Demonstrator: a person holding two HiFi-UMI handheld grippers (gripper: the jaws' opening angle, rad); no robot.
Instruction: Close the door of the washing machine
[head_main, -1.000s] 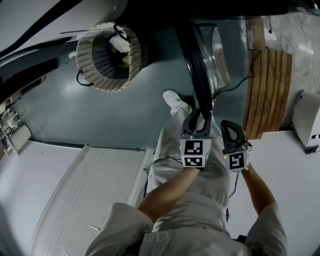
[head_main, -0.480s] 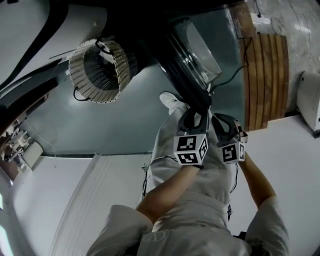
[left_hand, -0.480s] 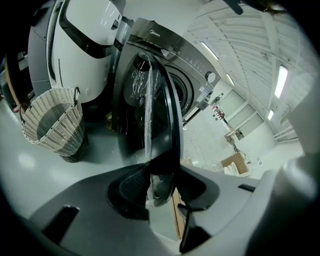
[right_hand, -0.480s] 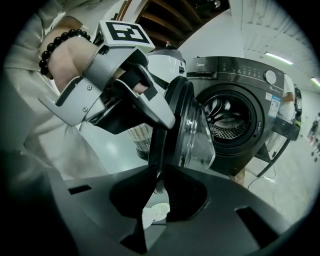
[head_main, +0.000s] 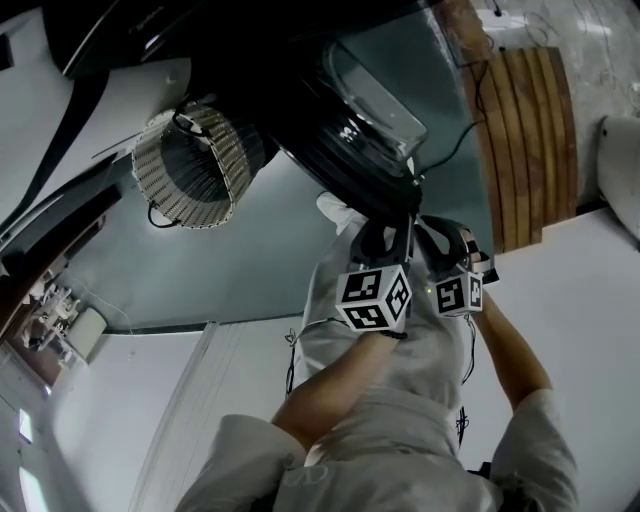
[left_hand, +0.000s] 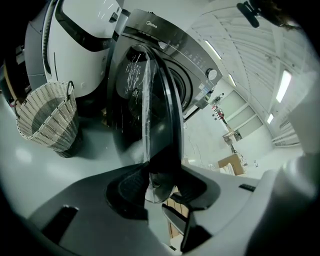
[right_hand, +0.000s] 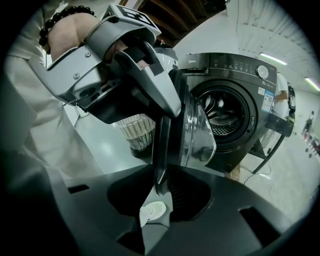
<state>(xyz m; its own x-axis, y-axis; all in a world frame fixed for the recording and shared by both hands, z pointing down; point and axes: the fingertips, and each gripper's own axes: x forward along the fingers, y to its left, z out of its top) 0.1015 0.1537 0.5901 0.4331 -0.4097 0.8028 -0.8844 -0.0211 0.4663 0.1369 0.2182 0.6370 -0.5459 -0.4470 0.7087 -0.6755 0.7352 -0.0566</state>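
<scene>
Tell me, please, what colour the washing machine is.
Dark grey; the washing machine shows best in the right gripper view.

Only word I could actually read was the Midea logo (left_hand: 154, 23) on the washing machine's (left_hand: 192, 52) top panel, around 12 o'clock in the left gripper view. The white stickers (right_hand: 268, 98) on its front, 3 o'clock in the right gripper view, were too tiny. Marker cubes (head_main: 373, 297) just had square patterns.

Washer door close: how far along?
Done: nothing latched yet. In hand: the round black glass-windowed door stands open, its rim between the jaws of the left tool, which are opening, and the right tool. Left: swing it onto the dark front-loading washing machine and latch.
</scene>
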